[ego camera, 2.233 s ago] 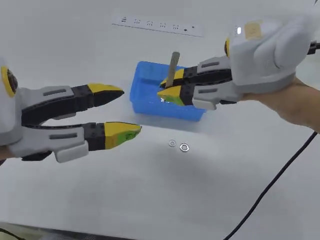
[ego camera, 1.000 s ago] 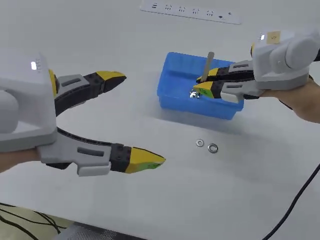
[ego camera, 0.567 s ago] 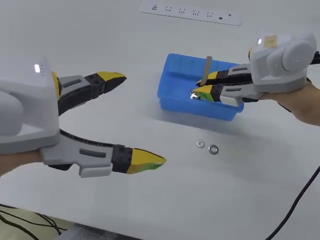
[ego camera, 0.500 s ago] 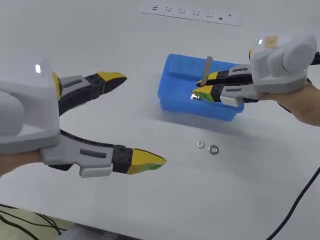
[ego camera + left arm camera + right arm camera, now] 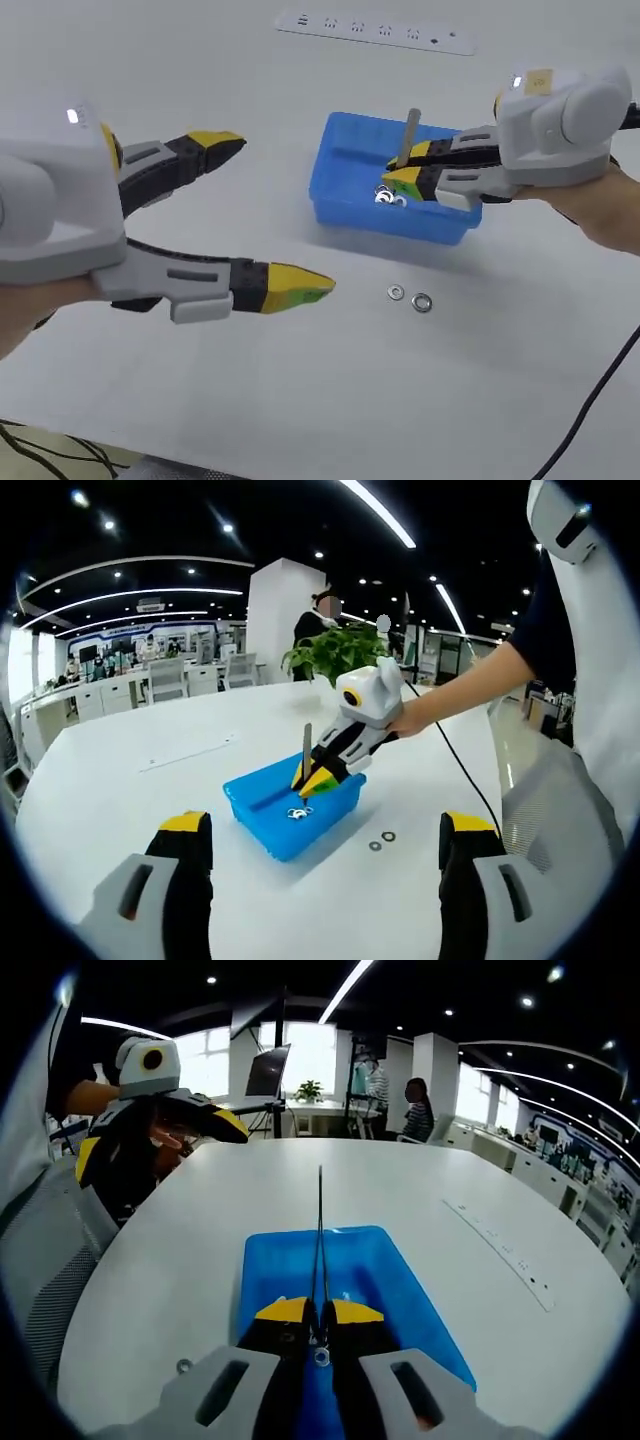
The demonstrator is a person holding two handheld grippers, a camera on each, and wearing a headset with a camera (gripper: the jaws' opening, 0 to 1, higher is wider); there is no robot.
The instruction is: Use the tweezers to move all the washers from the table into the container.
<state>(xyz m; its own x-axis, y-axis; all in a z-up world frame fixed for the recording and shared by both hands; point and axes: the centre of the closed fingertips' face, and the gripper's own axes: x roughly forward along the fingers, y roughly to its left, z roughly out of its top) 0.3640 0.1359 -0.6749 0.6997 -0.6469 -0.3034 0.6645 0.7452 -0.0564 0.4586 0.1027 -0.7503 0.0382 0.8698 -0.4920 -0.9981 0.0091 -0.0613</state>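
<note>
- The right gripper (image 5: 403,178), jaws clamped on the slim metal tweezers (image 5: 408,135), hangs over the blue plastic container (image 5: 330,175). I cannot tell whether the tips grip a washer.
- The left gripper (image 5: 278,214) gapes wide, empty.
- This is likely the drop-off step; next comes fetching the two small steel washers (image 5: 409,297) on the white table (image 5: 300,400).

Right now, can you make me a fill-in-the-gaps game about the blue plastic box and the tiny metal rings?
The right gripper holds the thin metal tweezers over the ___ plastic container.
On the white table beside it lie ___ small metal washers.
The left gripper has its jaws wide ___.
Missing words: blue, two, open.
</note>
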